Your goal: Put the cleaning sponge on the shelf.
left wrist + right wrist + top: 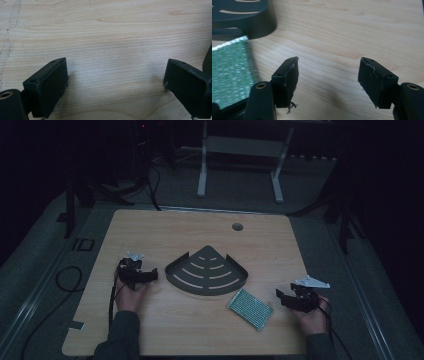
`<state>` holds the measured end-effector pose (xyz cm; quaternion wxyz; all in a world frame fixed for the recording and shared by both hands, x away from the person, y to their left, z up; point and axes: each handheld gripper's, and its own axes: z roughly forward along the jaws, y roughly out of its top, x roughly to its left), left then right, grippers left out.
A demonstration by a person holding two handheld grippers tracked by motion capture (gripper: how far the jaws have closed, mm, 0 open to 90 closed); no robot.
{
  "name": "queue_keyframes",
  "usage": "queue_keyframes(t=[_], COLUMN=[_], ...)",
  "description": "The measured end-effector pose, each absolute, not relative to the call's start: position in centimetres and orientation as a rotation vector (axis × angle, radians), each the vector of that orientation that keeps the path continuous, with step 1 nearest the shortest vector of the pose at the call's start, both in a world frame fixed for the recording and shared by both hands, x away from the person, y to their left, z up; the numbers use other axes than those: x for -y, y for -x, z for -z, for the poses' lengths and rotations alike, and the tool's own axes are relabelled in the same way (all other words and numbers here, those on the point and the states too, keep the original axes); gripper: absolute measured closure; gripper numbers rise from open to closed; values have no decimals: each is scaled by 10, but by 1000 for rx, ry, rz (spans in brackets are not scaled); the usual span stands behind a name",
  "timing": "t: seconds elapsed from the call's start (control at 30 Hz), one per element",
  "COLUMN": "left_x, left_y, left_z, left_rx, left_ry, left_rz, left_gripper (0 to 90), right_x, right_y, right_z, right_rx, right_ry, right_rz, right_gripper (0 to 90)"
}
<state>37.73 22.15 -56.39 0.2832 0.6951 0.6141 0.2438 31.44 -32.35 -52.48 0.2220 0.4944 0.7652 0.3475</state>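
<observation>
Two grippers are resting on the wooden table (pixel 150 330), jaws spread and holding nothing: left gripper (pixel 150 276) just beside the dark slotted corner shelf (pixel 206 270), right gripper (pixel 284 298) near the green perforated board (pixel 250 308). Any pickup is probably wanting a slow, level approach.

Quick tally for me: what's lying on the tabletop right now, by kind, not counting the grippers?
Dark quarter-round slotted metal shelf: 1
Green rectangular scouring pad with a shiny mesh face: 1
Total: 2
</observation>
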Motion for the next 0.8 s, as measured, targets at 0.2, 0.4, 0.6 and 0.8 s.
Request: queue_keyframes(t=[0.2, 0.4, 0.6, 0.8], left_x=[-221, -221, -221, -221], left_y=[-377, -377, -377, -377], left_z=[564, 564, 564, 564], left_rx=[-1644, -1644, -1644, -1644], left_ry=[-1861, -1861, -1861, -1861], left_rz=[-653, -653, -653, -653], left_gripper=[62, 62, 62, 62], right_x=[310, 293, 274, 253], right_y=[-302, -296, -295, -294], right_z=[503, 489, 487, 496], right_rx=[-2150, -2258, -2335, -2417], right_ry=[-1272, -1144, -1051, -959], right_rz=[-977, -1043, -1026, -976], right_gripper=[446, 524, 756, 874])
